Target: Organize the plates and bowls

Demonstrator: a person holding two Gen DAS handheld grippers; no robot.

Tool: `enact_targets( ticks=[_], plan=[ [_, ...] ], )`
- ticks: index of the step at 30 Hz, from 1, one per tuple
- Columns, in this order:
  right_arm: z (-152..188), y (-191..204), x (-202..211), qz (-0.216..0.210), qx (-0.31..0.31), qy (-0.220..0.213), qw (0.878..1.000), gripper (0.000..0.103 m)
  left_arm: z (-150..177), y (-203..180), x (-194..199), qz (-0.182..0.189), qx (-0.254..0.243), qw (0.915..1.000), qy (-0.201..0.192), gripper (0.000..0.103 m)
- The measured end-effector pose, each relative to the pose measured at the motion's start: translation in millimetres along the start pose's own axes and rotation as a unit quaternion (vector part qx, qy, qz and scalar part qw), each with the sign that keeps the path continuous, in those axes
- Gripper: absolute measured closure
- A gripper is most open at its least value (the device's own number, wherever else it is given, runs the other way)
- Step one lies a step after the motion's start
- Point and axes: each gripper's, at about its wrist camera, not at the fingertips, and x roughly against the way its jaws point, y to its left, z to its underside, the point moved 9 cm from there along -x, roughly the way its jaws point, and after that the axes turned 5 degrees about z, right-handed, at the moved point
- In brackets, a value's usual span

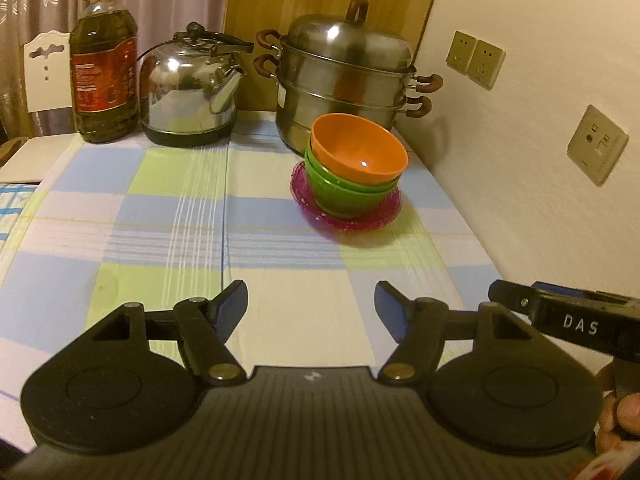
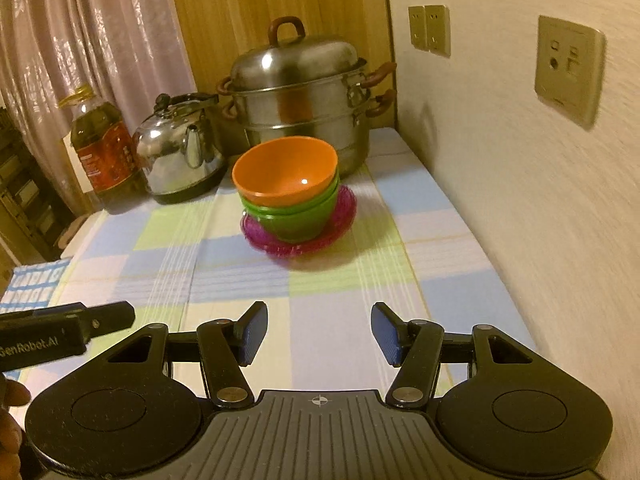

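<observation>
An orange bowl (image 1: pixel 356 148) sits nested in stacked green bowls (image 1: pixel 340 194), which stand on pink-purple plates (image 1: pixel 352 218) on the checked tablecloth, in front of the steamer pot. The same stack shows in the right wrist view: orange bowl (image 2: pixel 286 172), green bowls (image 2: pixel 296 220), pink plates (image 2: pixel 340 224). My left gripper (image 1: pixel 311 312) is open and empty, well short of the stack. My right gripper (image 2: pixel 319 334) is open and empty, also short of the stack. Each gripper's body shows at the edge of the other's view.
A steel steamer pot (image 1: pixel 344 76) stands right behind the stack, a steel kettle (image 1: pixel 192 88) and an oil bottle (image 1: pixel 104 68) to its left. A wall with sockets (image 1: pixel 596 144) runs along the table's right edge. The checked tablecloth (image 1: pixel 160 220) covers the table.
</observation>
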Motion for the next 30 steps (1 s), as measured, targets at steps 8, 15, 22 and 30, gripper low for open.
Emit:
enact_targets(
  ticks=[8, 15, 22, 30],
  plan=[
    [24.1, 1.7, 25.0, -0.005, -0.014, 0.005, 1.0, 0.045, 20.6, -1.8, 21.2, -0.009, 0.002, 0.9999, 0.005, 0.036],
    [36.2, 9.6, 37.1, -0.018, -0.019, 0.015, 1.0, 0.045, 40.5, -10.3, 29.9, -0.01, -0.009, 0.9998, 0.011, 0.035],
    [47.8, 11.1, 41.8, -0.007, -0.009, 0.02, 1.0, 0.045, 55.3, -12.5, 30.3, -0.008, -0.015, 0.9997, 0.015, 0.035],
    [59.0, 17.9, 46.5, 0.0, 0.015, 0.01, 1.0, 0.045, 61.5, -7.3, 29.4, 0.002, 0.0, 0.9998, 0.021, 0.035]
  ],
)
